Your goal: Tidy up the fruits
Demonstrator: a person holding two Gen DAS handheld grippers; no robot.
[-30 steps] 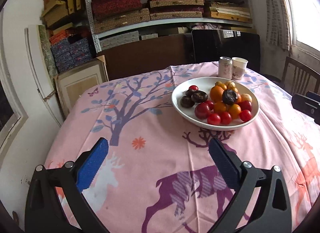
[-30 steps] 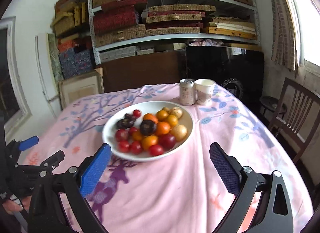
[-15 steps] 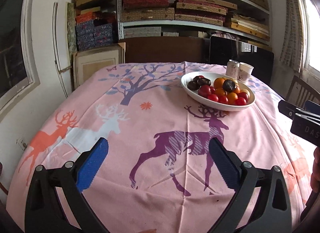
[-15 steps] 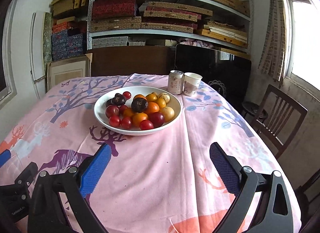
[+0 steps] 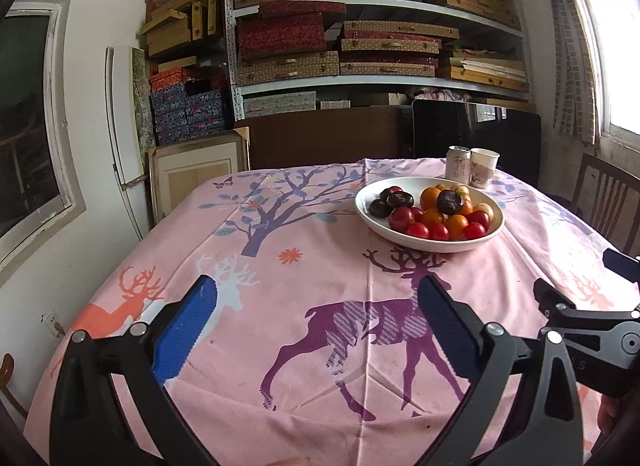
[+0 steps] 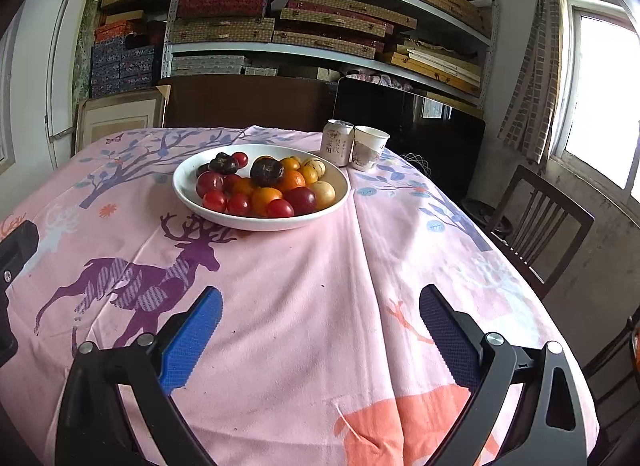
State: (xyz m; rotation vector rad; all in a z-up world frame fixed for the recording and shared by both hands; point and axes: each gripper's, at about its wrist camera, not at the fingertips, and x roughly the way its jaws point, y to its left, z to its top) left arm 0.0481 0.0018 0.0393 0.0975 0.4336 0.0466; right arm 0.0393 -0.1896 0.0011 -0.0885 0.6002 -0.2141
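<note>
A white bowl (image 5: pixel 368 207) (image 6: pixel 184 189) sits on the far half of the pink deer-print tablecloth (image 5: pixel 312 274) (image 6: pixel 320 266). It holds several fruits: red tomatoes (image 5: pixel 401 217) (image 6: pixel 215 201), oranges (image 5: pixel 430 195) (image 6: pixel 266 198), dark purple fruits (image 5: pixel 450 201) (image 6: pixel 267 171) and pale yellow ones (image 6: pixel 322 193). My left gripper (image 5: pixel 316 322) is open and empty above the near left of the table. My right gripper (image 6: pixel 320 322) is open and empty above the near right, well short of the bowl.
A drink can (image 5: pixel 458 162) (image 6: pixel 337 142) and a paper cup (image 5: pixel 484 167) (image 6: pixel 369 147) stand just behind the bowl. A wooden chair (image 6: pixel 536 225) stands at the table's right side. Shelves of boxes (image 5: pixel 360 45) fill the back wall.
Both grippers have pulled back and away from the bowl, which now looks smaller and farther. Both stay open and empty. The fruits have not moved.
</note>
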